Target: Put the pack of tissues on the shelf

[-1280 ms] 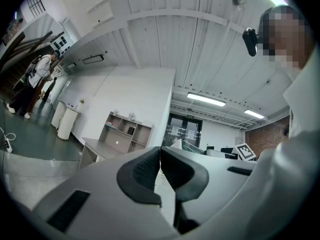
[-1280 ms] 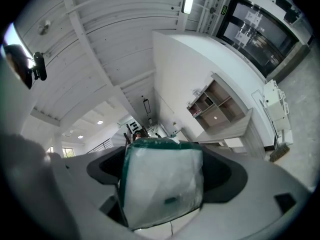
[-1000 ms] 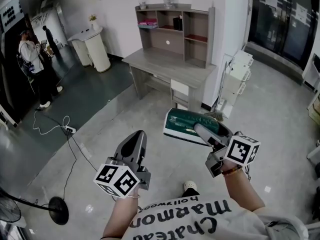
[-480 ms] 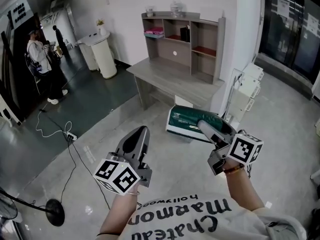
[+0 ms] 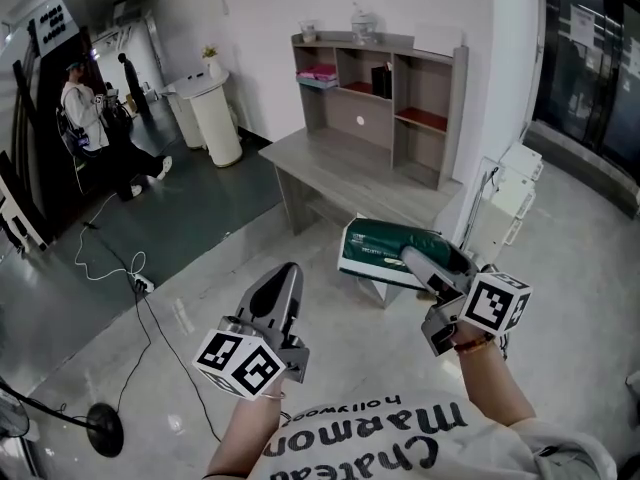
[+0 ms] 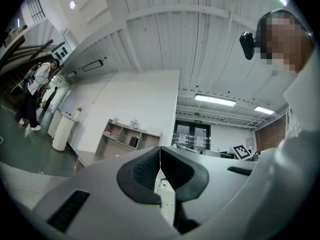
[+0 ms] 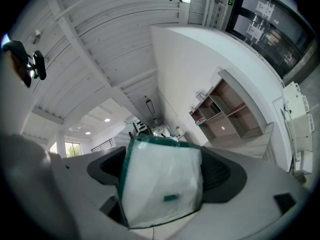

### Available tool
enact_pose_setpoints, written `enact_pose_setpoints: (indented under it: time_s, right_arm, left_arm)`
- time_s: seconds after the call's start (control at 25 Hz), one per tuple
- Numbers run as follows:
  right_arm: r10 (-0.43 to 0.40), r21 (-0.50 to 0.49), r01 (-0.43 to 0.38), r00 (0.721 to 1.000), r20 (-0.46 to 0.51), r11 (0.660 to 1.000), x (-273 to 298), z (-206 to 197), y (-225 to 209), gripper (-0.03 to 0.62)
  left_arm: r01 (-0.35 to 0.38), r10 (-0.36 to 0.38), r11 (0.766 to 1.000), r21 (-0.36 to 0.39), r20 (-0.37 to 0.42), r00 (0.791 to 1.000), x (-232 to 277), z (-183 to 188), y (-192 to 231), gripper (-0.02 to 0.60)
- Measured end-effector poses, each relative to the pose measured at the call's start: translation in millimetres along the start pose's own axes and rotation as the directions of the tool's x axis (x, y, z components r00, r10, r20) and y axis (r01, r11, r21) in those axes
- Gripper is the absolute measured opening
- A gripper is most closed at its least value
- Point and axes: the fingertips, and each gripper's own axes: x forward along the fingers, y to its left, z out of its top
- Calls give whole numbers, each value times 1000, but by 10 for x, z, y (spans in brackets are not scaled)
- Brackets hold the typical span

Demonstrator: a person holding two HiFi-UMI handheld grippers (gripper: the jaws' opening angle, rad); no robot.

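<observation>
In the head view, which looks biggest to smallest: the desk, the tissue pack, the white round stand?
1. desk
2. tissue pack and white round stand: they look about alike; the pack is nearer the camera, so no ranking.

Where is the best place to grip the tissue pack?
The near short end of the pack, from the person's side, jaws across its broad faces: it's a flat block, and the right gripper holds it level so.
</observation>
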Motion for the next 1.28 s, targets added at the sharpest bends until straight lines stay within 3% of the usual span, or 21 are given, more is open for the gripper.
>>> enact_pose_setpoints:
  time_s: [0.36, 0.6, 0.76, 0.96, 1.28]
  right_arm:
    - [-61, 59, 68, 990, -125, 996, 326, -412, -527, 469]
    - [-65, 107, 77, 992, -111, 991, 693, -448, -656, 468]
    - [-83, 126, 97, 990, -112, 987, 1091, -418, -771, 468]
    - [-111, 59, 117, 990, -88, 991, 1712, -214, -741, 468]
    - [-36, 19, 36, 999, -3, 999, 2636, 21, -559, 468]
  left_arm:
    - [-16, 9, 996, -92, -71, 997, 313, -483, 355, 17]
    - [-23, 13, 993, -114, -88, 996, 481, -494, 728, 17]
    - [1, -10, 992, -130, -68, 998, 702, -404, 1080, 17]
    - [41, -48, 989, -139, -48, 998, 1029, -80, 1599, 17]
    - [96, -97, 992, -80, -13, 995, 1436, 413, 2359, 17]
